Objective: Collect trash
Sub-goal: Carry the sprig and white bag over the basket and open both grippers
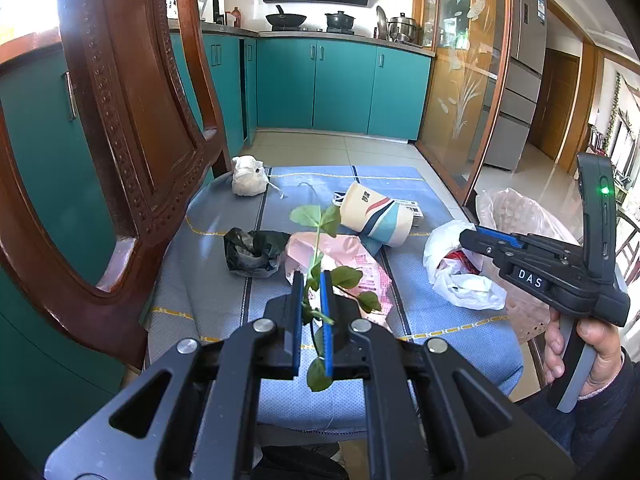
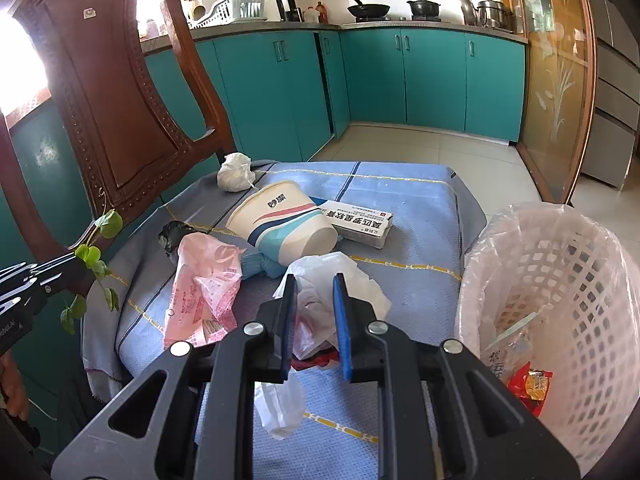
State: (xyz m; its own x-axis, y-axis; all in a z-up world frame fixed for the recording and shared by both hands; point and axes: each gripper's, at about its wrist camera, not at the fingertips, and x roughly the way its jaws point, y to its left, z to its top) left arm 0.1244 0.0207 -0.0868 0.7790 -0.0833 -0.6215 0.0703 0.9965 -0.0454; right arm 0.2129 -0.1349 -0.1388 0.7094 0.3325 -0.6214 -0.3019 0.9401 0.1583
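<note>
Two loads held: my left gripper (image 1: 311,300) clamps leafy sprig (image 1: 320,240); right gripper (image 2: 316,300) pinches white plastic bag (image 2: 332,280). Lined waste basket (image 2: 560,300) just right of right gripper, nearer it.

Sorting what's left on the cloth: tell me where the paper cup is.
The paper cup lies on its side mid-cloth in the right wrist view, resting against the flat printed box behind it, beyond the pink bag.
</note>
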